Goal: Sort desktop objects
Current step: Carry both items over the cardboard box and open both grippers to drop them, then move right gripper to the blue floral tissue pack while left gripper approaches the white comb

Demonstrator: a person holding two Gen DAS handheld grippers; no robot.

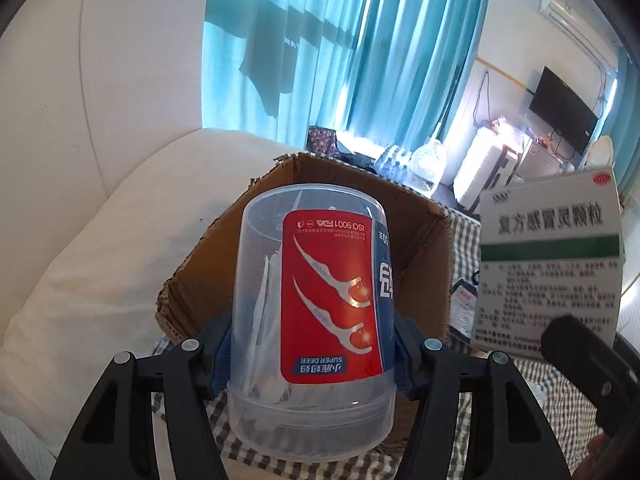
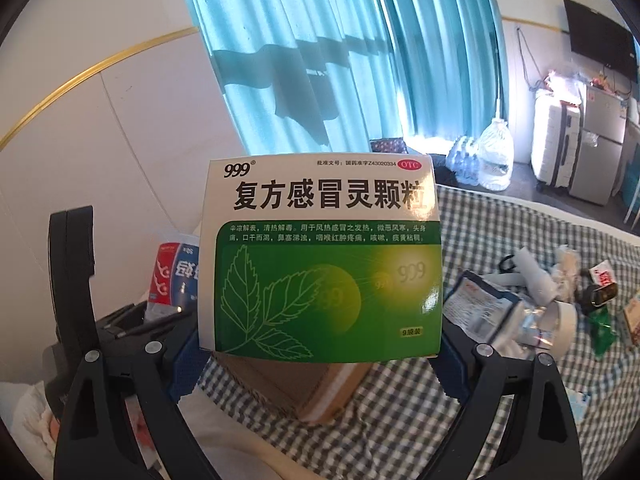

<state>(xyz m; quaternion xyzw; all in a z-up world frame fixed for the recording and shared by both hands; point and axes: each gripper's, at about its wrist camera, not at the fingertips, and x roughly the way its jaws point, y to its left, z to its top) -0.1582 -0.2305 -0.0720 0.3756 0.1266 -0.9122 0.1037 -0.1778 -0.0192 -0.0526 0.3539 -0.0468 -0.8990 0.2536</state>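
Clear plastic fills the centre of your left wrist view: the floss pick jar [image 1: 316, 320], upside down, is clamped between the pads of your left gripper [image 1: 316, 364], in front of the open cardboard box [image 1: 420, 248]. Your right gripper [image 2: 316, 364] grips the green and white medicine box [image 2: 320, 256] by its side edges, mid-frame. At right in that view, loose packets [image 2: 480, 312] lie on the checked cloth [image 2: 400, 420].
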